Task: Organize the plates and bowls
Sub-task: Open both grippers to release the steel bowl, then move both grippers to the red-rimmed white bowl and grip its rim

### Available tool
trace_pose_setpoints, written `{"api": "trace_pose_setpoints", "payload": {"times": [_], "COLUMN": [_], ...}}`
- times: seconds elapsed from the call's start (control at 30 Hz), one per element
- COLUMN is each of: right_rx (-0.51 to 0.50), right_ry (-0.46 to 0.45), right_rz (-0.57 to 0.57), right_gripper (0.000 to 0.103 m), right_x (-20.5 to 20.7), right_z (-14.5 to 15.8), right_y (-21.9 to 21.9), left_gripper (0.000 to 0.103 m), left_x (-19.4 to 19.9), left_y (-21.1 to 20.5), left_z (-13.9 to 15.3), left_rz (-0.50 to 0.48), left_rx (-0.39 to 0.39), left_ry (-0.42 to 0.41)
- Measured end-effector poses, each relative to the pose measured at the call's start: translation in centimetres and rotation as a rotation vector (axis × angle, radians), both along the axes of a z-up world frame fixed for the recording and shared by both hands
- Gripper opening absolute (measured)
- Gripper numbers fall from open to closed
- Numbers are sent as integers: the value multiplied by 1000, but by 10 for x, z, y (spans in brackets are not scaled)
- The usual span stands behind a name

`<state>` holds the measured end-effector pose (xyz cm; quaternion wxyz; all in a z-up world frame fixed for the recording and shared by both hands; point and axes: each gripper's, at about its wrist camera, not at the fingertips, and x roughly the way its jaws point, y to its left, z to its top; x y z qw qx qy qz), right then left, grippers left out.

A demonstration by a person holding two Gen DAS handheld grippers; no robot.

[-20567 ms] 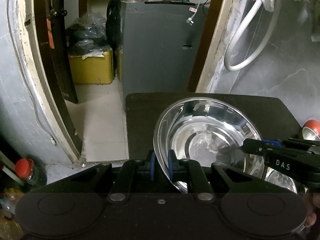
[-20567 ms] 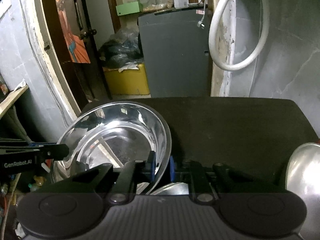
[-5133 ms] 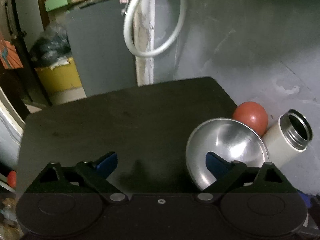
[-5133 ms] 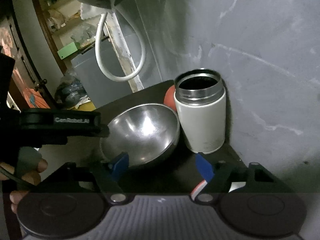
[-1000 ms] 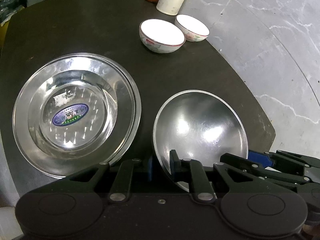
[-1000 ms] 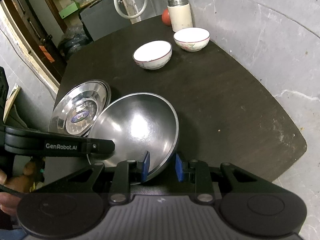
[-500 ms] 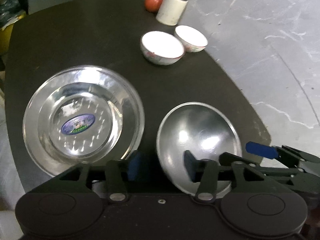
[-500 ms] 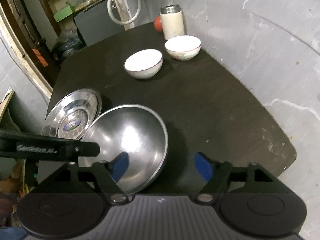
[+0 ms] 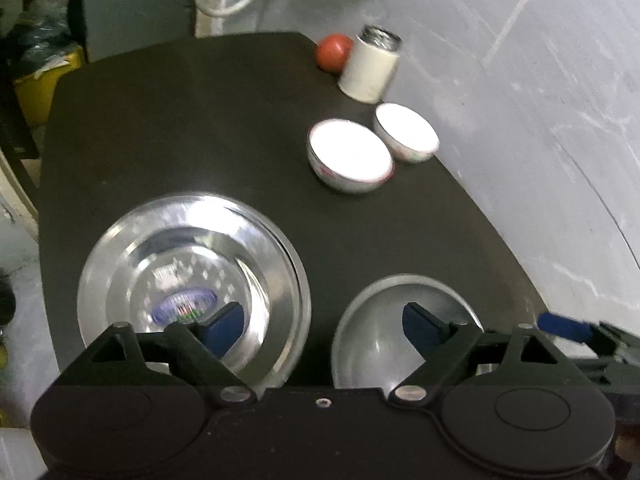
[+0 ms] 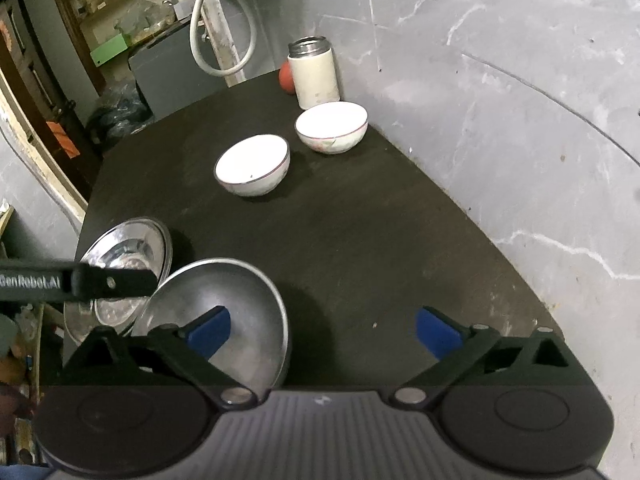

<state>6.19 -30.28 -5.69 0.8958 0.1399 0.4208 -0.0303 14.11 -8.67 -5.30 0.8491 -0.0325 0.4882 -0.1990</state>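
Room: grey marbled wall (image 10: 500, 92) stood behind a dark table (image 10: 360, 220); a doorway and cluttered shelves showed at far left.
Table back corner: a white flask (image 10: 314, 74) with an open steel mouth stood by the wall, a red ball (image 10: 285, 76) just behind it.
White bowls: two sat upright near the flask, the nearer bowl (image 10: 253, 165) left of the farther bowl (image 10: 332, 122), close together but apart in the right wrist view.
Steel plates: a stack of steel plates (image 9: 192, 280) with a blue sticker lay at the table's near left.
Steel bowl: the plain steel bowl (image 9: 404, 320) rested just right of the plates, at the near edge.
Left gripper (image 9: 322, 328): spread wide above plates and steel bowl, holding nothing.
Right gripper (image 10: 322, 326): also spread wide, empty, left pad over the steel bowl.
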Motion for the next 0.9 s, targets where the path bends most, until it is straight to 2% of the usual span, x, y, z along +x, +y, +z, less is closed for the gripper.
{"api": "trace_pose_setpoints", "payload": {"times": [0.13, 0.23, 0.43, 0.67, 0.9], "right_rx": [-12, -11, -11, 5, 15], "right_ry": [1, 10, 9, -15, -45], "right_rz": [3, 22, 62, 82, 87], "right_gripper": [103, 103, 103, 103, 103], "right_x": [12, 22, 45, 81, 118], "right_z": [-2, -6, -15, -18, -19], "right_y": [-3, -5, -4, -10, -18], "left_gripper": [97, 98, 98, 101, 101], "left_x": [16, 29, 63, 110, 145], "left_y": [-1, -2, -8, -19, -38], "left_z": [4, 7, 6, 1, -9], "left_rz": [61, 108, 141, 131, 72], "left_rx": [30, 62, 139, 183, 201], "left_ry": [-39, -85, -121, -134, -137]}}
